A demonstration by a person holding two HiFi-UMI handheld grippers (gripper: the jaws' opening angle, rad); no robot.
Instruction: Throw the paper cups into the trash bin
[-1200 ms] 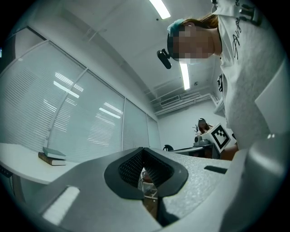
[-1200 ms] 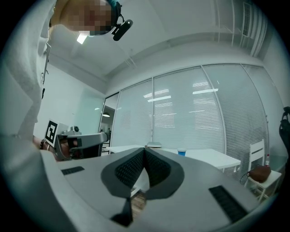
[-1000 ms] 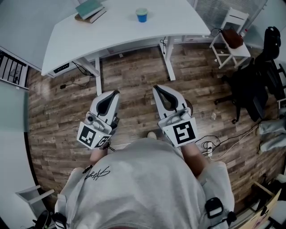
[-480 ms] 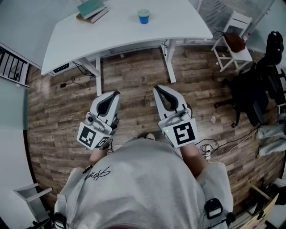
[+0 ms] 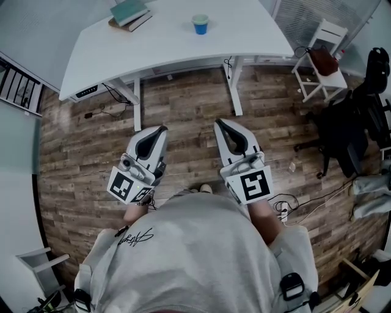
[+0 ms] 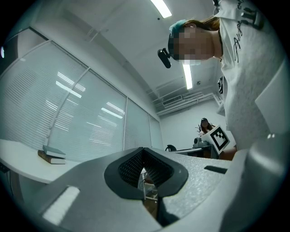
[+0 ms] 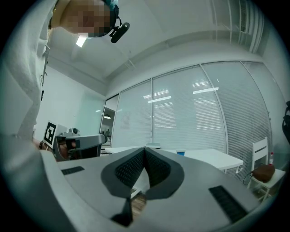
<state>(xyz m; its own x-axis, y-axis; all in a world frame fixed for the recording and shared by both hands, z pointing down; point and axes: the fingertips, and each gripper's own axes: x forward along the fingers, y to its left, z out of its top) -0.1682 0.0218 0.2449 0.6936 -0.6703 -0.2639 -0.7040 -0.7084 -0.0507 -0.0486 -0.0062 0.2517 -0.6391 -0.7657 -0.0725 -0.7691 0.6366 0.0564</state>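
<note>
A blue paper cup (image 5: 200, 24) stands upright near the far edge of the white desk (image 5: 171, 43); it also shows small in the right gripper view as the cup (image 7: 181, 152). My left gripper (image 5: 162, 128) and right gripper (image 5: 219, 123) are held side by side in front of the person's body, over the wood floor and well short of the desk. Both are shut with nothing between the jaws, as seen at the left gripper (image 6: 143, 150) and right gripper (image 7: 145, 149). No trash bin shows in any view.
Books (image 5: 130, 13) lie at the desk's far left. The desk's legs (image 5: 234, 85) stand between me and the cup. A white chair with a brown bag (image 5: 321, 56) and a black office chair (image 5: 342, 131) stand at the right. Cables and a power strip (image 5: 284, 205) lie on the floor.
The head view has shifted slightly, so desk and cup sit a little further right and lower. Both grippers keep the same pose and stay shut.
</note>
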